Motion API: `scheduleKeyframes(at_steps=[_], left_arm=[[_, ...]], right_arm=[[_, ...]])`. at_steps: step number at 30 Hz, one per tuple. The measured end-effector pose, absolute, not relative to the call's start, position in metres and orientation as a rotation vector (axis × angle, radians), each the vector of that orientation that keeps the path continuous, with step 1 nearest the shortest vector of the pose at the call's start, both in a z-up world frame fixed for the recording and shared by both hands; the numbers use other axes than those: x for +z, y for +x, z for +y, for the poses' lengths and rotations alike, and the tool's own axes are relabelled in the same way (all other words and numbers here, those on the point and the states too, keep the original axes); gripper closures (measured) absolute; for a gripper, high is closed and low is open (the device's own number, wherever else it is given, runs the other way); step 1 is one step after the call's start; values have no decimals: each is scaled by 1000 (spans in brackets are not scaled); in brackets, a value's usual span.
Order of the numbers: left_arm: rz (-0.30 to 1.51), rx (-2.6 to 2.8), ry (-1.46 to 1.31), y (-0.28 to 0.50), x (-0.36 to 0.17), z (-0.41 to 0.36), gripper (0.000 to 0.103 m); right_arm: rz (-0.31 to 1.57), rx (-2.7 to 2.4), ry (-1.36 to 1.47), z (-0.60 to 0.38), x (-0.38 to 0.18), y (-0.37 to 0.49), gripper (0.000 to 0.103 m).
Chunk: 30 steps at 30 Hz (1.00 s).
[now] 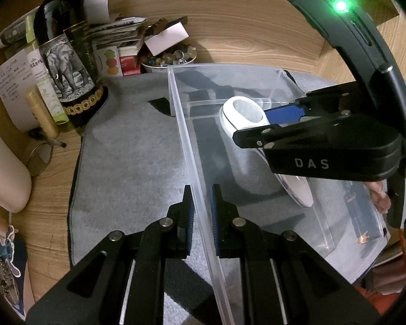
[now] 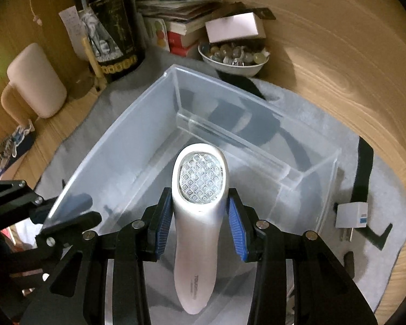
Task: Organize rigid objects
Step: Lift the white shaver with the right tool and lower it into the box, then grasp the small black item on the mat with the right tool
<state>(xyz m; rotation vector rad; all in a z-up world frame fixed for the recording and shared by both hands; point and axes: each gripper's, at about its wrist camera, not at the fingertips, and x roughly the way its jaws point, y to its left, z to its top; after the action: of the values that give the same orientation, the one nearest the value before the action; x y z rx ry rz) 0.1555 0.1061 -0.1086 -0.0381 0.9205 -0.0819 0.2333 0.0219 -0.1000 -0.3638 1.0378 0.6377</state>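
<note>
1. Right gripper (image 2: 200,224) clamped on white handheld device (image 2: 200,189), held over clear plastic bin (image 2: 116,146).
2. Left gripper (image 1: 203,216) pinching bin's near wall, fingers narrow.
3. Bin on grey mat (image 1: 127,146); white charger (image 2: 352,215) beside it.

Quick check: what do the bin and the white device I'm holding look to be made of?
Bin: clear rigid plastic, glossy; the grey mat shows through its walls. White device: smooth, slightly glossy plastic shell by its sheen, with a clear faceted lens at the head. Right hand-held gripper clamps it.

Two close downward wrist views, shared clear bin (image 1: 192,146)
</note>
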Motion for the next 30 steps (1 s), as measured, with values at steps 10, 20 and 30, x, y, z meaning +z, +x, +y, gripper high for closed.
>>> scheduleKeyframes(at_steps=[10,20,30], left_arm=[[923,-78,-49,154,-108,105,92],[928,-73,-49,155,-108,104,92],[926,-71,-45,154,-107,104,92]], right_arm=[[885,621,-312,5,-67,222,45],[690,497,-250,-50,-22,202,20],[657,284,-152,-134,-19,183,6]])
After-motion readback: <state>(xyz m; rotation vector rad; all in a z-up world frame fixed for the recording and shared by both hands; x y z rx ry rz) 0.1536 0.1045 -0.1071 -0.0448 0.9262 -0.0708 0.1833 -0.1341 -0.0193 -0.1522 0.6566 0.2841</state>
